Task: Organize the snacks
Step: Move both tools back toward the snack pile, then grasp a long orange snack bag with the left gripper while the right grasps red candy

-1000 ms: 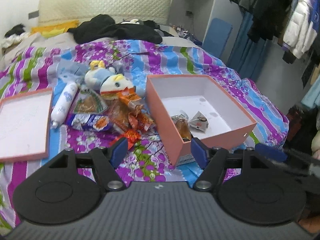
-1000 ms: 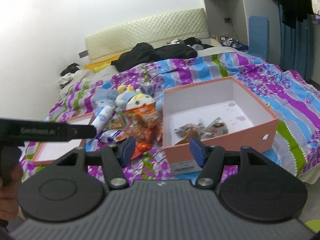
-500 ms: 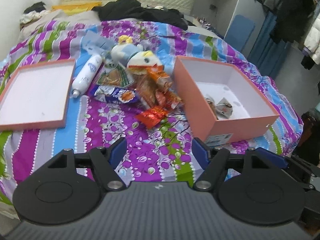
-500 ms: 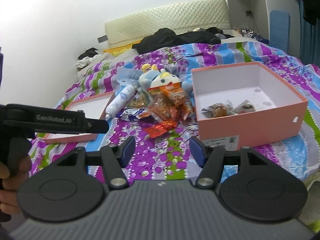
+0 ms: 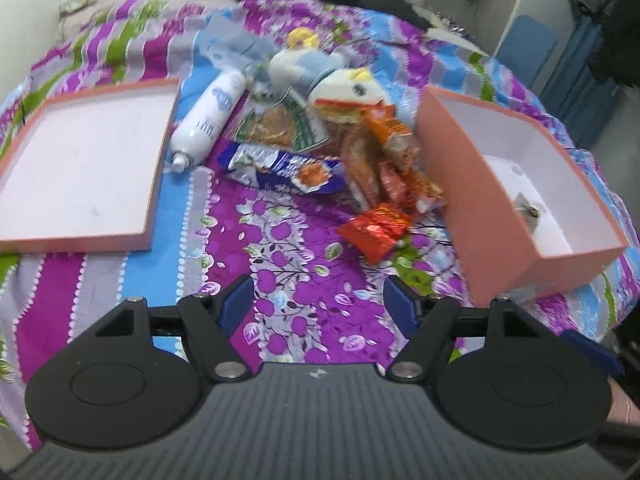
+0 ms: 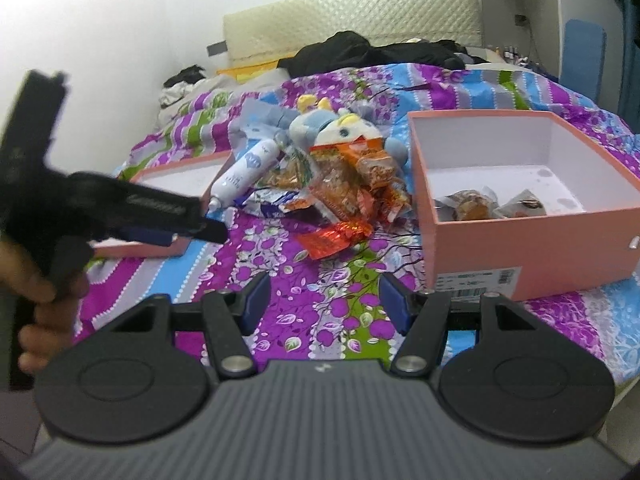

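A heap of snack packets lies on the flowered bedspread: a red foil packet (image 5: 376,228) (image 6: 334,238) nearest me, a blue-and-white packet (image 5: 280,166), and orange packets (image 5: 380,152) behind. To their right stands the pink box (image 5: 492,232) (image 6: 500,248), holding two wrapped snacks (image 6: 468,208). My left gripper (image 5: 320,306) hovers open over bare bedspread in front of the heap, nothing between its blue pads. My right gripper (image 6: 324,306) is also open and empty, short of the red packet. The left tool's black body (image 6: 120,204) shows at the left of the right wrist view.
The box lid (image 5: 80,160) lies upside down at the left. A white spray bottle (image 5: 210,116) and a plush toy (image 5: 320,72) lie behind the snacks. Dark clothes (image 6: 360,50) are piled near the headboard. A hand (image 6: 36,280) grips the left tool.
Both grippers have come down and closer to the bed. The left view has swung left, so the heap and lid now fill it. Both sets of jaws stayed open and empty.
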Action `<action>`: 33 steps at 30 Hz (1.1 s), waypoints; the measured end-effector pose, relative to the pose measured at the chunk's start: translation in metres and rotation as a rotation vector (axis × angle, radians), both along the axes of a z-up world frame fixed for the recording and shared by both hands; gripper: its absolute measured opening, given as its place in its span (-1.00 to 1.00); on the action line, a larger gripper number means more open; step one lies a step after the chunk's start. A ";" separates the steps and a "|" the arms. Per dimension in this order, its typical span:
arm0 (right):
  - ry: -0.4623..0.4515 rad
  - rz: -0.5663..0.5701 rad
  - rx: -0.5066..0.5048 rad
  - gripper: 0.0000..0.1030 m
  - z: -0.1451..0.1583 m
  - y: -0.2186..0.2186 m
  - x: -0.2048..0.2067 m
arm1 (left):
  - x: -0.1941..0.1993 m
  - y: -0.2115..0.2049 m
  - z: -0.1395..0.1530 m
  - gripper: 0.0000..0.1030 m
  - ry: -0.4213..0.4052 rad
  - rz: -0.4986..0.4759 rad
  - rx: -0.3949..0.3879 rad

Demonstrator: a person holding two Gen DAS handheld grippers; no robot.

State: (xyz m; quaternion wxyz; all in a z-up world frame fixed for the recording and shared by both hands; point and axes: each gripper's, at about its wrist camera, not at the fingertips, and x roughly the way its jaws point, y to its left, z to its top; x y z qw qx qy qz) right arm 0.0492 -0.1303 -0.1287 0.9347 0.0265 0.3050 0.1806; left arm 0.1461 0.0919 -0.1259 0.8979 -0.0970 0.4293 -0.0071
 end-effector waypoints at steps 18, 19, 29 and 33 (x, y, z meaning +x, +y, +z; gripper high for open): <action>0.057 -0.063 -0.017 0.20 -0.051 0.058 0.102 | 0.127 0.022 -0.055 0.47 0.016 -0.047 -0.054; 0.058 -0.082 -0.014 0.20 -0.054 0.058 0.109 | 0.133 0.020 -0.056 0.48 0.012 -0.066 -0.058; 0.110 -0.196 0.004 0.20 -0.085 0.052 0.166 | 0.197 -0.009 -0.069 0.46 -0.026 -0.210 -0.066; 0.117 -0.199 0.019 0.20 -0.091 0.051 0.179 | 0.222 -0.016 -0.077 0.39 -0.002 -0.250 -0.065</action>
